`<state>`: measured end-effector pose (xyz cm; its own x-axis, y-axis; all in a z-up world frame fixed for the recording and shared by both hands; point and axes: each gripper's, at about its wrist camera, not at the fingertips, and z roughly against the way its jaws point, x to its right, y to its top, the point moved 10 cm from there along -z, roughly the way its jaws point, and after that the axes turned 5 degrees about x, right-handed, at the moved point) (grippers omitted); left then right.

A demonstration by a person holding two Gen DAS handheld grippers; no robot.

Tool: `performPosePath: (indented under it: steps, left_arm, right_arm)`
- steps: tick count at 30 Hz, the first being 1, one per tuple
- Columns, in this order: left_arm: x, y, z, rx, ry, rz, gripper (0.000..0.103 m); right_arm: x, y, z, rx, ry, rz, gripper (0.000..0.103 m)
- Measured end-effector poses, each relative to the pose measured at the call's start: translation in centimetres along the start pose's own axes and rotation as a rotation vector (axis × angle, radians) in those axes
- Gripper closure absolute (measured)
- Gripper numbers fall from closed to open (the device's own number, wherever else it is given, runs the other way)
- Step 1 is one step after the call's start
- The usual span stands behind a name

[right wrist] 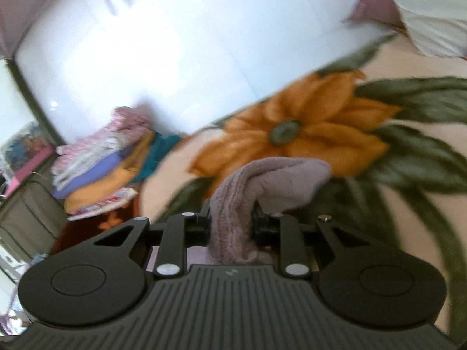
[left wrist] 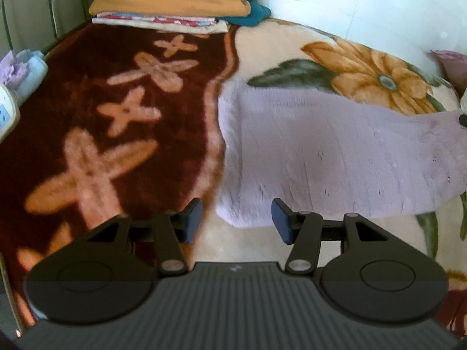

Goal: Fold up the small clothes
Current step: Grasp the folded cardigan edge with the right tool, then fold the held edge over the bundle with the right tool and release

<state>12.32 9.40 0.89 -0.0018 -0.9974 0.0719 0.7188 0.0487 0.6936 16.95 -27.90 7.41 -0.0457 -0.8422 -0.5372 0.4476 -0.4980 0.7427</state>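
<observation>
A lilac knitted garment (left wrist: 335, 154) lies spread on the flowered blanket (left wrist: 292, 46) in the left wrist view, its right end raised toward the frame edge. My left gripper (left wrist: 236, 220) is open and empty, just in front of the garment's near left corner. My right gripper (right wrist: 230, 223) is shut on a bunched end of the same lilac garment (right wrist: 262, 180) and holds it above the blanket's orange flower (right wrist: 294, 134). The right wrist view is tilted and blurred.
A stack of folded clothes (left wrist: 172, 0) stands at the far end of the bed against the white wall; it also shows in the right wrist view (right wrist: 102, 172). The dark red blanket part (left wrist: 102, 116) lies left. Light blue and lilac cloth (left wrist: 23, 70) sits at the left edge.
</observation>
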Motion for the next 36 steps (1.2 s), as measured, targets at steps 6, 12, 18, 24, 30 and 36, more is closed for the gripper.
performPosePath:
  steps: [6,12,18,24,30,36]
  left_arm:
    - [-1.2,2.4,0.7,0.049,0.014,-0.007,0.049]
    - [-2.5,2.0,0.1,0.041,0.003,0.040,0.048]
    - [-3.9,0.0,-1.3,-0.006,-0.003,0.082,0.048]
    - [-5.2,-0.8,-1.5,-0.014,-0.016,0.088,0.048]
    - [-6.8,-0.1,-1.0,0.016,-0.022,0.113,0.048]
    - [-7.7,0.9,-0.6,0.029,-0.025,0.170,0.048]
  right_arm:
    - [-8.4,0.2,-0.8,-0.014,0.154,-0.019,0.076]
    - [-16.0,-4.2,-3.2,-0.089,0.250,0.045,0.076]
    - [-17.7,-14.1,-8.5,-0.278,0.185,0.063,0.076]
    - [-18.8,-16.3,-9.0,-0.262,0.176,0.112,0.076]
    - [-23.3,-15.0,-7.1,-0.213,0.268,0.260,0.076]
    - [-25.2,-20.7,-7.9,-0.291,0.244,0.475,0.065]
